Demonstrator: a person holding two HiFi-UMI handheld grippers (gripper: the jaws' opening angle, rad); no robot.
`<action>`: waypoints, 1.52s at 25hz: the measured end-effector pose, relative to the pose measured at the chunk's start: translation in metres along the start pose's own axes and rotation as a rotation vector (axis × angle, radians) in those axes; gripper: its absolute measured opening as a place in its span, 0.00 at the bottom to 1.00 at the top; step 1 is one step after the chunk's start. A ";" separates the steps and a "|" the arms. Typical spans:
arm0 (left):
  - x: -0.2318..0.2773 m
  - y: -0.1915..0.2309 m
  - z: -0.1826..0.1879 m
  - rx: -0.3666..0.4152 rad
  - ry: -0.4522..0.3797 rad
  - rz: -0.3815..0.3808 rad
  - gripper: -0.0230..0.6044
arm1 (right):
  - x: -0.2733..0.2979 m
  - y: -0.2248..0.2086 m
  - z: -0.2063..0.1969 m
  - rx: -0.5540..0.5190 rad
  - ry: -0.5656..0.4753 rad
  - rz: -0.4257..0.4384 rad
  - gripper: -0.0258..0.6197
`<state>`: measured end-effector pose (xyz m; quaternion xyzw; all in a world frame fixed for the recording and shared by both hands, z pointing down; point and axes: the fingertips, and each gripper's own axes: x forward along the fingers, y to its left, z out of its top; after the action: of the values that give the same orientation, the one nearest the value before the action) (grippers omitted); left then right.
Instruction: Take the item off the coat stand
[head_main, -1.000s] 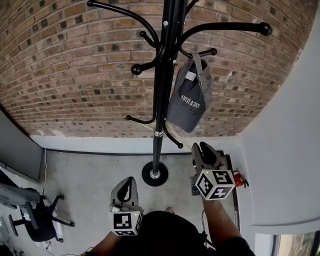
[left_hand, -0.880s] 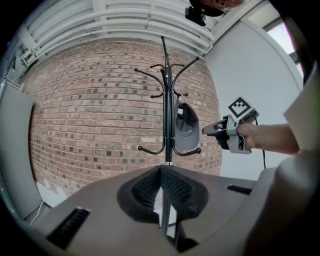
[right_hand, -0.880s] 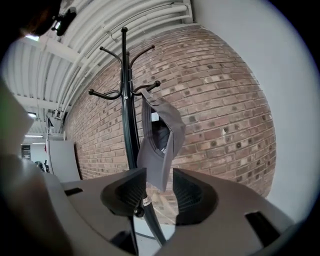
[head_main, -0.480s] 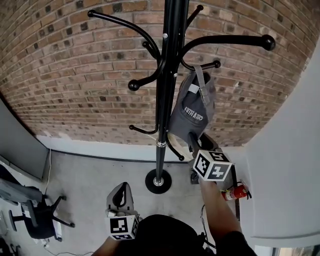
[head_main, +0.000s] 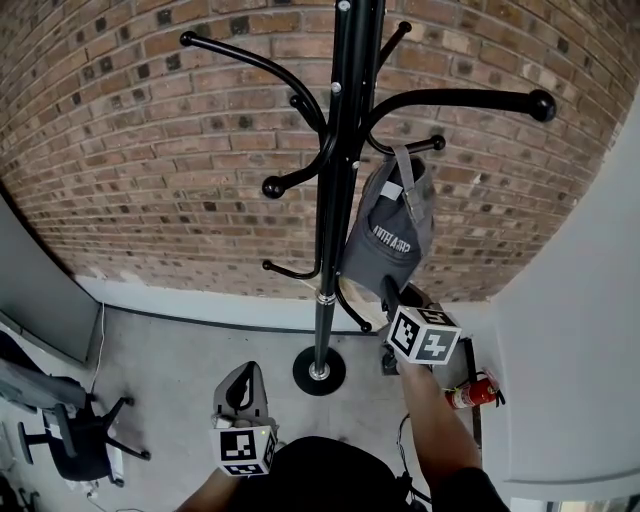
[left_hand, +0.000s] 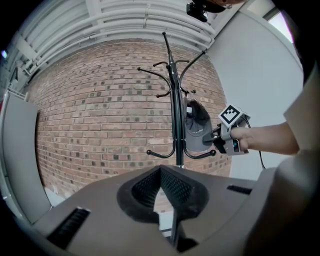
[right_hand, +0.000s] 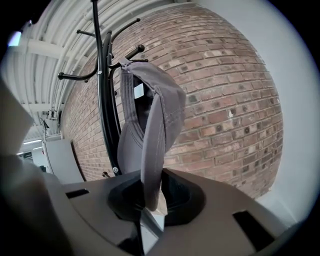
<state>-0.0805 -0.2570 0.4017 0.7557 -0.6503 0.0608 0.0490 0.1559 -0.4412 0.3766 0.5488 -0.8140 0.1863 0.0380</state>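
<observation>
A: Where's the cap (head_main: 385, 225)?

B: On the coat stand (head_main: 340, 150), right side. Its rear strap (head_main: 408, 185) is looped over a short hook (head_main: 425, 146) and the brim hangs down, w/ the brick wall (head_main: 150, 150) behind it.

A: R gripper (head_main: 393, 292)?

B: Right up at the brim's lower edge. Head view doesn't show the contact, since the marker cube (head_main: 423, 335) covers most of the jaws. In the right gripper view the brim drops straight between them, edge-on, and both jaws press its sides, so it's clamped on the cap. The brim's tip sits in the dark pocket behind the jaws, hard to make out.

A: L gripper (head_main: 240, 385)?

B: Low, near the person's body, well apart from the stand. Jaws are together w/ nothing between. Its own view looks past them at the stand, cap and R gripper.

A: Anything cut off?

B: Stand's top runs out of the head view. Its round base (head_main: 318, 371) sits on the floor. A red extinguisher (head_main: 470, 390) is partly behind the R forearm. A chair (head_main: 75, 440) at bottom left is half out of frame. Cap's white print is too small to read.
</observation>
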 end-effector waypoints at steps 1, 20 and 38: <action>0.005 0.000 0.004 0.005 -0.005 -0.003 0.08 | -0.001 -0.002 0.001 0.006 -0.002 -0.005 0.12; 0.014 -0.022 0.028 -0.009 -0.066 -0.054 0.08 | -0.037 -0.020 0.136 0.034 -0.350 -0.075 0.09; 0.020 -0.049 0.026 -0.024 -0.049 -0.148 0.08 | -0.132 -0.088 0.108 0.024 -0.440 -0.288 0.09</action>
<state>-0.0281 -0.2736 0.3793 0.8024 -0.5942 0.0305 0.0466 0.3034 -0.3908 0.2646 0.6868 -0.7139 0.0649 -0.1203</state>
